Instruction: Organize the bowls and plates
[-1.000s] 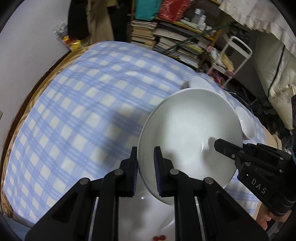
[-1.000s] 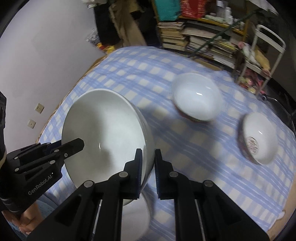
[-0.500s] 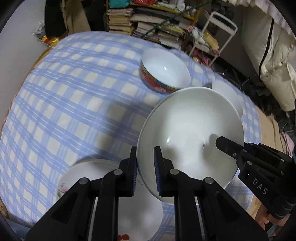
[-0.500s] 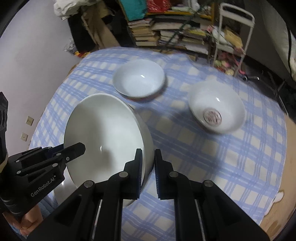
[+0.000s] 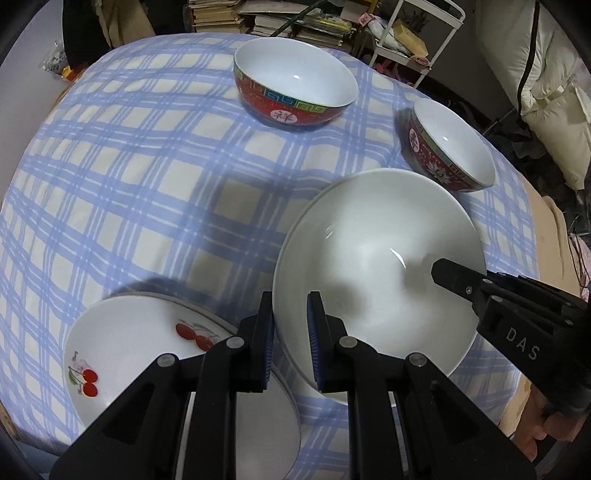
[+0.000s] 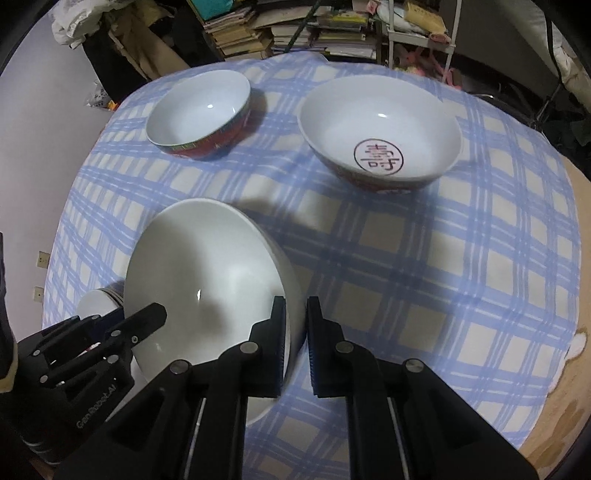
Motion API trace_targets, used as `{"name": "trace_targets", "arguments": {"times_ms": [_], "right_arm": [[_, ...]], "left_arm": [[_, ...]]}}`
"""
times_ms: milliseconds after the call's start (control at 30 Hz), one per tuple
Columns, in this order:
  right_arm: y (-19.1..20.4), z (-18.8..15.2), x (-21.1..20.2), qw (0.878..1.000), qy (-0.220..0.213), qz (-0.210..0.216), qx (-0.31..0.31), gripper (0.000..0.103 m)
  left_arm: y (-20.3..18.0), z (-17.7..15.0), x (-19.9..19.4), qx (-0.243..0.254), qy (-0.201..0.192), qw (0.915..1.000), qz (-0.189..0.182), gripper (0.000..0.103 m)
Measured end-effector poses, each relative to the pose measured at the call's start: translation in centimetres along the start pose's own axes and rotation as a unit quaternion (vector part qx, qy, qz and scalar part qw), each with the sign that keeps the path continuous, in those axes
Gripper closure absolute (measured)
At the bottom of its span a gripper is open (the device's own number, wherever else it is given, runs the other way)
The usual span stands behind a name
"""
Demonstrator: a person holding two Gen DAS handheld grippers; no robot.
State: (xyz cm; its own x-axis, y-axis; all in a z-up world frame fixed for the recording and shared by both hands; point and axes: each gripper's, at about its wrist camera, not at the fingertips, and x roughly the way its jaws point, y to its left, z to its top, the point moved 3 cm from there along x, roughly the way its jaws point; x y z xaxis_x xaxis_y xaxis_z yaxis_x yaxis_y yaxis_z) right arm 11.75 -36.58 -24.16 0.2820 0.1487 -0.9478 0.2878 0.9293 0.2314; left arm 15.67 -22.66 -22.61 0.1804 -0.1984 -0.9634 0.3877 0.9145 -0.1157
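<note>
A large plain white bowl (image 5: 376,258) hangs tilted above the blue checked tablecloth (image 5: 147,166), held by its rim from two sides. My left gripper (image 5: 290,332) is shut on its near left rim. My right gripper (image 6: 295,332) is shut on the opposite rim of the same bowl (image 6: 207,280). Just left of and below the bowl lies a white plate with cherries (image 5: 129,354), whose edge (image 6: 94,304) peeks out behind the bowl in the right wrist view. Two red-sided bowls stand further back: one (image 5: 295,88) at the far middle, one (image 5: 450,144) to the right.
The right-hand bowl has a red seal mark inside (image 6: 380,129). Stacked books (image 6: 258,29) and a white metal cart (image 5: 413,33) stand past the table's far edge. A pale wall (image 6: 33,147) lies left. Checked cloth right of the held bowl is bare.
Both grippers and the white bowl have sunk and drawn back over the near part of the table. The cherry plate and both red bowls have come fully into view. Both grips are unchanged.
</note>
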Motion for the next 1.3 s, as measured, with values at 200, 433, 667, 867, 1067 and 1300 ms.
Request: {"name": "trace_targets", "arguments": {"times_ms": [200, 433, 667, 867, 1067, 1300], "right_arm": [[-0.7, 0.5, -1.1, 0.999, -0.015, 0.014, 0.024, 0.087], [-0.7, 2.2, -5.0, 0.993, -0.109, 0.041, 0.016, 0.046], [1.4, 5.9, -6.9, 0.979, -0.194, 0.055, -0.020, 0.017], [2.4, 9.8, -6.2, 0.974, -0.223, 0.043, -0.029, 0.005], [1.6, 13.2, -4.4, 0.977, -0.207, 0.060, -0.006, 0.005], [2.0, 15.1, -1.8, 0.980, -0.175, 0.092, -0.015, 0.007]], "left_arm": [[0.5, 0.7, -1.4, 0.005, -0.011, 0.9998, 0.018, 0.079], [1.9, 2.4, -3.5, 0.003, -0.028, 0.9995, 0.016, 0.075], [3.4, 6.1, -4.7, 0.005, -0.060, 0.9973, 0.042, 0.059], [4.8, 10.4, -4.8, -0.026, -0.091, 0.9947, 0.040, 0.039], [5.1, 14.1, -3.7, 0.001, -0.093, 0.9933, 0.068, 0.029], [5.7, 16.6, -0.9, -0.012, -0.072, 0.9955, 0.061, 0.029]]}}
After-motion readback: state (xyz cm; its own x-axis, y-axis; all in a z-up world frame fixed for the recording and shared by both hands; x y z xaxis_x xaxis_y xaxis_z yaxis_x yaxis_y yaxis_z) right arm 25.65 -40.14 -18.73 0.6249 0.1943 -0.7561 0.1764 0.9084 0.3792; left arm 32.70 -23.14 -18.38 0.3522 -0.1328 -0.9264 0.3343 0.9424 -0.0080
